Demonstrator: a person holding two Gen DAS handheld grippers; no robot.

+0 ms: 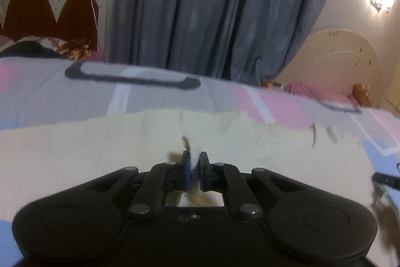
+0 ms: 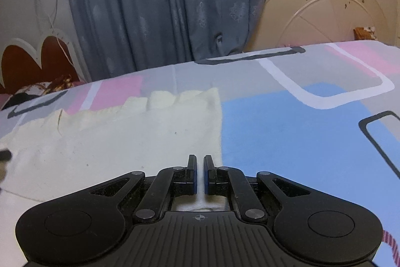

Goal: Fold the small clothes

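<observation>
A cream small garment (image 1: pixel 100 149) lies spread on the patterned bedsheet (image 1: pixel 62 96), its far edge ragged and bunched. My left gripper (image 1: pixel 194 160) is shut on a pinched-up tuft of this garment near its middle, and fabric bulges behind the pads. In the right wrist view the same garment (image 2: pixel 125 137) reaches to a straight right edge. My right gripper (image 2: pixel 200 162) sits just inside that edge, shut with a thin strip of the white fabric between its pads. The right gripper's tip (image 1: pixel 385 179) shows at the right border of the left wrist view.
The bedsheet (image 2: pixel 300 137) with pink, blue and grey blocks stretches to the right of the garment. Grey curtains (image 1: pixel 212 11) hang behind the bed. A red and white headboard (image 1: pixel 45 9) and pillows stand far left, a cream round board (image 2: pixel 325 16) far right.
</observation>
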